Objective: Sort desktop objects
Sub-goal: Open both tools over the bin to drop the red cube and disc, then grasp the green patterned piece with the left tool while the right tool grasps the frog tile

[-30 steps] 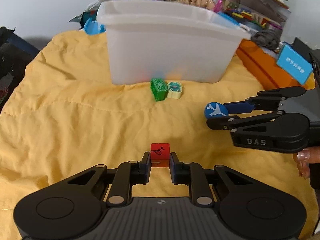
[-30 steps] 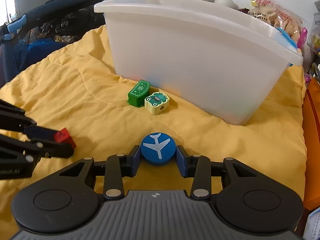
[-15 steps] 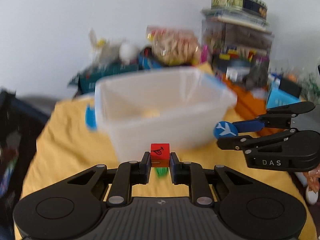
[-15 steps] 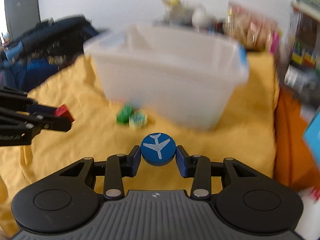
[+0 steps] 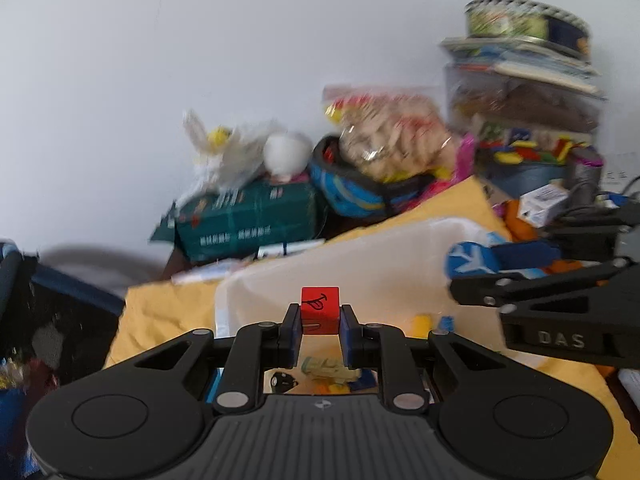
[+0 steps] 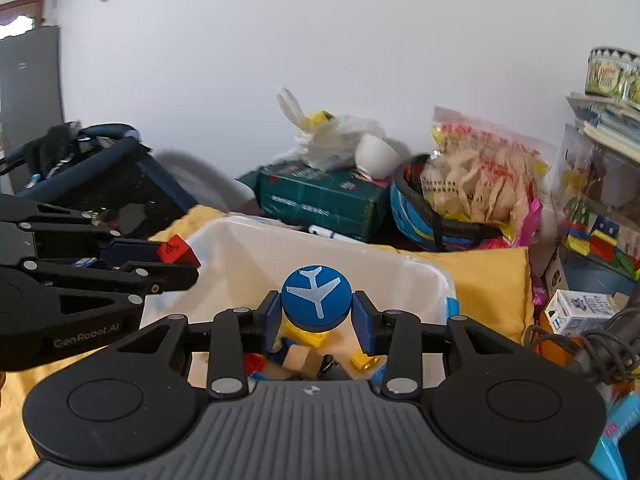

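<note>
My left gripper (image 5: 319,326) is shut on a red cube (image 5: 320,310) with a black mark and holds it over the near part of the white plastic bin (image 5: 360,264). My right gripper (image 6: 316,322) is shut on a blue round disc with a white plane (image 6: 316,298), also above the bin (image 6: 400,268). Several small toys (image 6: 304,356) lie in the bin's bottom. The right gripper with the disc (image 5: 470,262) shows at the right of the left wrist view. The left gripper with the cube (image 6: 174,250) shows at the left of the right wrist view.
The bin stands on a yellow cloth (image 6: 480,276). Behind it lie a green box (image 6: 320,200), a white plastic bag (image 6: 332,140), a blue helmet (image 6: 412,216) and a snack bag (image 6: 480,172). Stacked boxes (image 6: 600,200) stand at the right, a dark basket (image 6: 80,168) at the left.
Both grippers have risen from the cloth with their pieces and moved forward over the bin. The green and yellow blocks on the cloth have dropped out of view.
</note>
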Motion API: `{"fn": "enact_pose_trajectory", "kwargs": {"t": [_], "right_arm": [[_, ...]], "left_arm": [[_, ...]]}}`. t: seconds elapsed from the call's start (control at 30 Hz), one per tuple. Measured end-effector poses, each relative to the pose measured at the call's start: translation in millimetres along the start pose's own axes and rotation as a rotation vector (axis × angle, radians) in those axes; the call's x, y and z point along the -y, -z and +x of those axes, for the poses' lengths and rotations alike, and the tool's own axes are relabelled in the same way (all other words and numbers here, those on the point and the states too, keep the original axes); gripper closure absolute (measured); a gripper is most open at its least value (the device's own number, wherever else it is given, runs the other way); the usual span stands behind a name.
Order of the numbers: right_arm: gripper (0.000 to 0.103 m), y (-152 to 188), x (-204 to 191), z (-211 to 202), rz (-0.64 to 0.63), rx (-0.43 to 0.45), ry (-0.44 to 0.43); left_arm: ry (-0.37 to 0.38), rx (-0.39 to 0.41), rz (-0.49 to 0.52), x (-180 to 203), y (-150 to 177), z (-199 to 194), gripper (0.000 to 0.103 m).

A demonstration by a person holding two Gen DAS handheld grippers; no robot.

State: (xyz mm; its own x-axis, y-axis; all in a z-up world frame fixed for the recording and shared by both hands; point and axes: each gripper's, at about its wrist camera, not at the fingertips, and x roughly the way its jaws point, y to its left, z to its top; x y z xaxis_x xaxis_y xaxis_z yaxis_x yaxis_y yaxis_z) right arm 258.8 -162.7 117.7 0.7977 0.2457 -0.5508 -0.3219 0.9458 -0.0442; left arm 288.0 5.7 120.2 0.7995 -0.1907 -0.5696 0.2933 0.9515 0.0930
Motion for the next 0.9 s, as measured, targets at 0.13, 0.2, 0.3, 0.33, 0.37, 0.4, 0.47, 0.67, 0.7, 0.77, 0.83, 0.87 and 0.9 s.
{"fn": "enact_pose_trajectory", "kwargs": {"t": [0.13, 0.2, 0.3, 0.33, 0.37, 0.4, 0.47, 0.67, 0.7, 0.77, 0.83, 0.87, 0.9], "right_arm": [[0.060, 3.1, 8.9, 23.1, 0.038, -0.071, 0.035], [0.053, 7.2, 11.3, 32.4, 0.046, -0.106, 0.045], [0.052, 13.0, 11.8, 33.2, 0.052, -0.118, 0.040], [0.052, 13.7, 10.9, 31.9, 0.046, -0.117, 0.039], [0.052, 13.9, 9.7, 29.8, 0.040, -0.114, 0.039], [0.052, 14.0, 8.7, 27.3, 0.036, -0.109, 0.037], [0.052, 13.0, 6.9, 21.3, 0.024, -0.094, 0.030], [0.044, 25.5, 3.0, -13.6, -0.049, -0.025, 0.011], [0.044, 29.6, 2.8, -19.6, -0.050, -0.022, 0.004], [0.043, 39.0, 2.5, -28.9, -0.047, -0.023, -0.012], [0.043, 48.9, 1.7, -32.9, -0.041, -0.037, -0.012], [0.043, 53.6, 1.7, -33.2, -0.038, -0.046, -0.012], [0.043, 57.7, 1.5, -32.8, -0.037, -0.054, -0.010]], "left_arm": [[0.000, -0.073, -0.028, -4.1, 8.6, 19.9, 0.071], [-0.006, -0.069, -0.036, -4.4, 12.9, 17.7, 0.060], [-0.016, -0.054, -0.043, -5.2, 13.4, 12.1, 0.053], [-0.011, -0.047, -0.045, -4.7, 13.1, 7.6, 0.053], [-0.010, -0.032, -0.048, -3.7, 12.7, 2.3, 0.053], [-0.009, -0.010, -0.053, -0.8, 15.5, -7.5, 0.052], [0.008, 0.018, -0.075, -0.4, 24.9, -25.2, 0.049], [0.027, 0.054, -0.112, 14.4, 73.5, -64.1, 0.044], [0.019, 0.043, -0.100, 19.9, 81.4, -63.2, 0.044], [0.030, -0.005, -0.069, 29.6, 94.0, -51.1, 0.044], [0.049, -0.053, -0.038, 37.8, 104.5, -32.6, 0.044], [0.058, -0.070, -0.018, 41.2, 109.4, -25.3, 0.044], [0.059, -0.089, 0.011, 45.4, 113.4, -16.3, 0.046]]}}
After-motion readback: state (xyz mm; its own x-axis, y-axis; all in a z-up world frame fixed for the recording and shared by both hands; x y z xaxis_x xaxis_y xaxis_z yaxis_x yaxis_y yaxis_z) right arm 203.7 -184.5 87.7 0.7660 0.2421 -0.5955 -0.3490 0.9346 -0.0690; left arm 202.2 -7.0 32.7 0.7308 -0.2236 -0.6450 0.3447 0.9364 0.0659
